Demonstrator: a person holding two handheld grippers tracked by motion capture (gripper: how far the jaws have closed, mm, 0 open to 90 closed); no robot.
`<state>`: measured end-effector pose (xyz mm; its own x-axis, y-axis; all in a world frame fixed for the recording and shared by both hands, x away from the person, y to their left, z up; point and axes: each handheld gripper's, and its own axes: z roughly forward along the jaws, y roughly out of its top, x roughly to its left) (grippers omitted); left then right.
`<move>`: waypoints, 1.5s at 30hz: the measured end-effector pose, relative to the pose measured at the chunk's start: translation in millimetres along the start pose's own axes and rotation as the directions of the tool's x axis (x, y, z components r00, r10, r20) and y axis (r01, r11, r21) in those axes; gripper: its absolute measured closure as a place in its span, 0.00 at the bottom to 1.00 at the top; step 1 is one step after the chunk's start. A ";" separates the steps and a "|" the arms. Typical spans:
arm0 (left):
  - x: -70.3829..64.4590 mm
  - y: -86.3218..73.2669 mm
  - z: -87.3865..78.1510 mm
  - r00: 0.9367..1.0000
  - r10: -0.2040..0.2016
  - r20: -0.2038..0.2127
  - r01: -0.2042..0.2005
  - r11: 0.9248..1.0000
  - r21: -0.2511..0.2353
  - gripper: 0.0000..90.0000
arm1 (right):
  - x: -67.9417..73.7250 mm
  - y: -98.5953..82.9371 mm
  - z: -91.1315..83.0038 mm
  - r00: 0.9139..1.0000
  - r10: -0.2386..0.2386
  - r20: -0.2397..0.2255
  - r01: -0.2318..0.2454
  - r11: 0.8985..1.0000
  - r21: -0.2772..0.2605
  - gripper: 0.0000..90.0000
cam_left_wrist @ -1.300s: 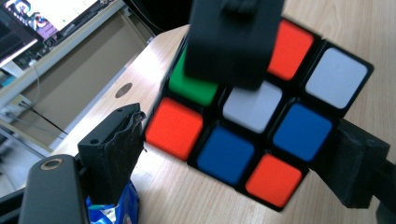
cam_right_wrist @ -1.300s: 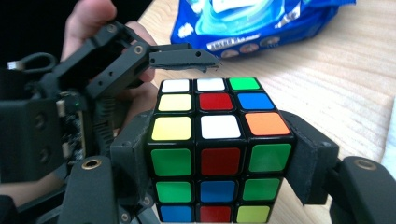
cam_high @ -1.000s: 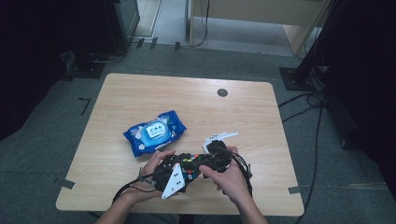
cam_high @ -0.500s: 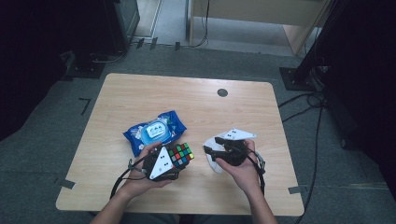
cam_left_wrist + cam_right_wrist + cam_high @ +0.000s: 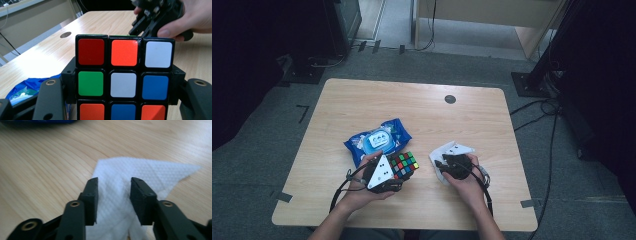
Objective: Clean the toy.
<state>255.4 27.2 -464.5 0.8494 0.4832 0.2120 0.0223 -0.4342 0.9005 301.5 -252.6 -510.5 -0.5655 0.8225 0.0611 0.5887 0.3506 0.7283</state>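
Note:
A scrambled Rubik's cube (image 5: 407, 161) is held just above the table's front, with my left gripper (image 5: 398, 172) shut on its sides. In the left gripper view the cube (image 5: 123, 80) sits between the jaws of the left gripper (image 5: 122, 85), showing red, orange and white squares on top. To the right, my right gripper (image 5: 443, 165) points down at a crumpled white wipe (image 5: 435, 157). In the right gripper view, the right gripper (image 5: 113, 182) stands open just over the wipe (image 5: 145, 170), which lies flat on the wood.
A blue pack of wet wipes (image 5: 377, 140) lies just behind the cube. A dark round grommet (image 5: 450, 99) sits in the wooden table (image 5: 362, 105) near its far edge. Cables trail from both grippers toward the front edge.
The two hands, together at the cube a second ago, have parted. My right gripper moved right and down onto the white wipe. The left gripper kept the cube and shifted slightly left.

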 end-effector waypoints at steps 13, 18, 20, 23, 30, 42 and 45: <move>3.0 0.5 -0.6 0.999 -0.039 0.014 0.039 0.999 -0.008 0.38 | 2.7 0.3 -9.3 0.998 0.062 -0.015 -0.063 0.997 -0.035 0.95; 2.7 0.3 0.3 0.999 -0.043 0.021 0.043 0.999 -0.011 0.38 | 27.8 26.6 -45.1 0.986 0.042 -0.162 -0.076 0.974 -0.213 0.96; 1.8 0.6 0.6 0.999 -0.047 0.026 0.047 0.999 -0.015 0.38 | 45.0 39.0 -63.4 0.974 0.003 -0.227 -0.072 0.953 -0.293 0.96; -1.1 2.4 0.5 0.999 -0.041 0.034 0.042 0.999 -0.022 0.38 | 71.7 51.4 -84.4 0.943 -0.064 -0.326 -0.072 0.919 -0.388 0.96; -6.6 8.6 -2.2 0.999 -0.025 0.045 0.026 0.999 -0.042 0.38 | 101.3 52.3 -83.2 0.947 -0.152 -0.282 0.024 0.911 -0.411 0.96; -1.0 8.1 -6.6 0.999 -0.040 0.033 0.043 0.997 -0.063 0.38 | 58.4 30.7 -49.3 0.994 -0.021 -0.107 -0.009 0.962 -0.272 0.96; -1.6 6.5 -4.8 0.999 -0.025 0.022 0.026 0.999 -0.039 0.38 | 54.9 33.3 -59.1 0.992 0.009 -0.128 -0.050 0.947 -0.318 0.96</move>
<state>251.6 27.3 -457.1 0.8598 0.4775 0.1811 0.0235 -0.3912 0.9200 255.8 -222.2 -442.6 -0.6296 0.7614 0.1548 0.4018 0.1485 0.9036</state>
